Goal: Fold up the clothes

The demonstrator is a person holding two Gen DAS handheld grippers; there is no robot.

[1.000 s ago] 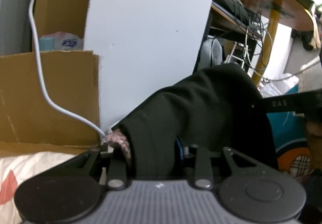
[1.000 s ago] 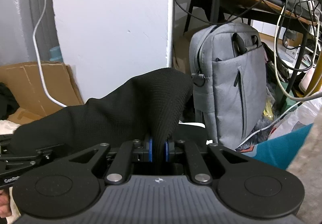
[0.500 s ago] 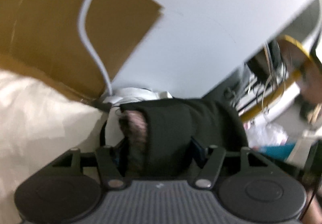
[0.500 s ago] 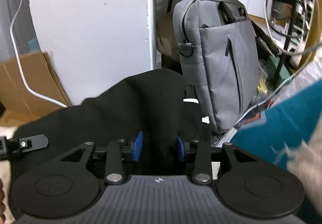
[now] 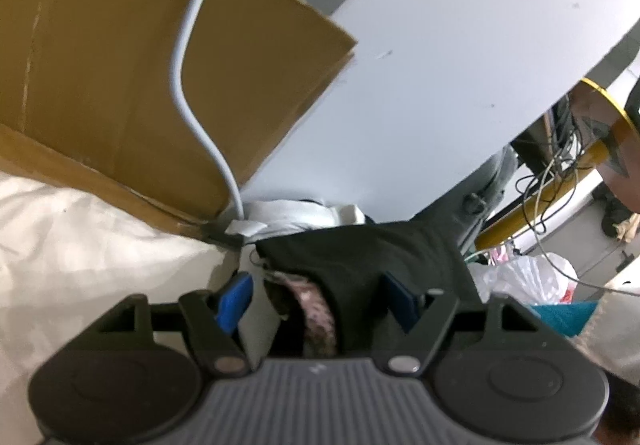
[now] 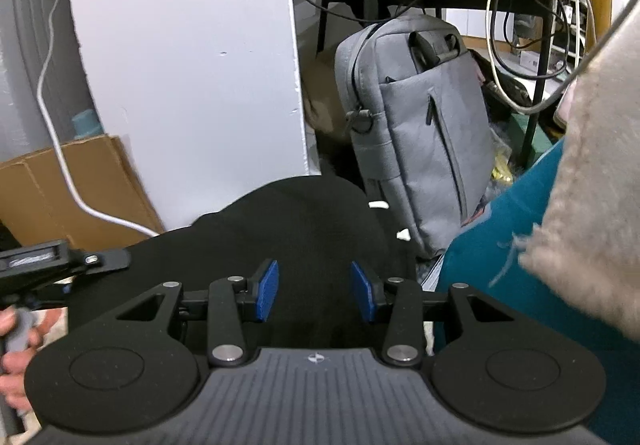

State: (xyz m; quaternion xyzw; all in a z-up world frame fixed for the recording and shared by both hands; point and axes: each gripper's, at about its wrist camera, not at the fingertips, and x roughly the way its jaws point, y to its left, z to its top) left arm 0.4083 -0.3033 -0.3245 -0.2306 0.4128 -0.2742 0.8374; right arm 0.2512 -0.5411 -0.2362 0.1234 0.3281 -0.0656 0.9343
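Black garment (image 6: 296, 245) had been pinched by both grippers a second earlier; now released. Left gripper (image 5: 320, 299) still opening, right gripper (image 6: 314, 289) parted, cloth loosely bunched between pads, unpressed.

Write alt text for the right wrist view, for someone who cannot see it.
The right gripper hovers with its blue-padded jaws apart over a black knit garment that passes between them unpinched. Behind stand a white panel, a grey fabric laptop bag and brown cardboard; the left gripper enters at the left edge.
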